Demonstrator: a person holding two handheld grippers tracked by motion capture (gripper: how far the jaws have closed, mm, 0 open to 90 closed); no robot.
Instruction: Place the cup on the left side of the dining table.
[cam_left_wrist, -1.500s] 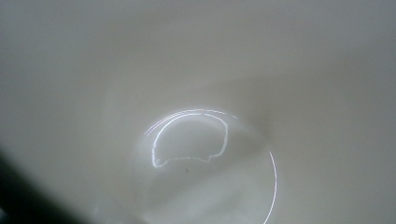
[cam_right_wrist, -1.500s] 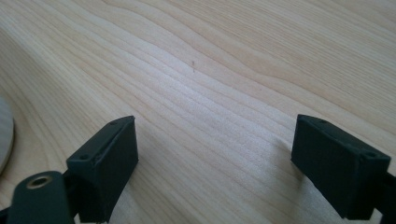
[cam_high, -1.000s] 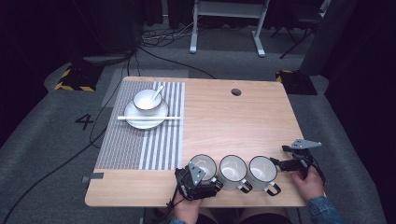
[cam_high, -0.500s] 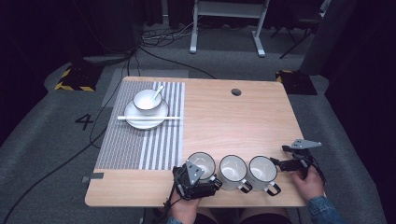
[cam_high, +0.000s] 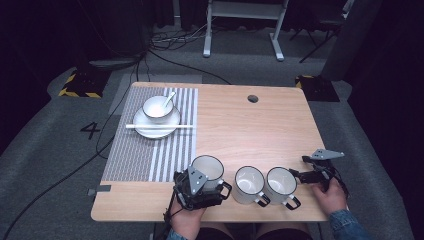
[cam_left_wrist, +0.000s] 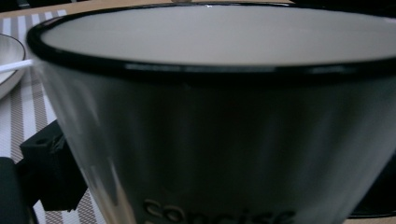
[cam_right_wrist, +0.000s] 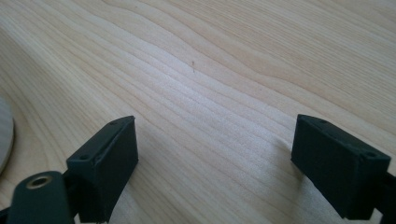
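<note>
Held mug (cam_high: 207, 170): the white mug with the black rim is standing upright, mouth facing up, its long axis running vertical; it is sitting at the near edge of the counter (cam_high: 250, 125), just past the near right corner of the striped placemat (cam_high: 150, 150), at the left end of a row of three mugs.
Mug handle: the black handle is sticking out to the right and slightly toward the near edge.
Left gripper (cam_high: 200, 187): it is gripping the mug from the near side, the jaws pinching the mug's wall; in the left gripper view the dark side of the mug (cam_left_wrist: 210, 140) is looming right in front of the camera, with raised lettering low on it.
Right gripper (cam_high: 317, 175): it is resting at the near right of the counter, its jaws spread wide with nothing but bare wood between them, as the right gripper view (cam_right_wrist: 215, 158) is showing.
Middle mug (cam_high: 249, 184): it is standing upright just right of the held mug, handle pointing toward the near edge.
Right mug (cam_high: 281, 185): it is touching the middle mug, with the right gripper just beside it.
In the way: the middle mug is crowding the held mug's right side, close to its handle.
Far left: a bowl (cam_high: 158, 107) with a spoon (cam_high: 168, 100) is sitting on a plate (cam_high: 156, 126) on the placemat, with chopsticks (cam_high: 159, 127) lying across the plate, well apart from the mugs.
</note>
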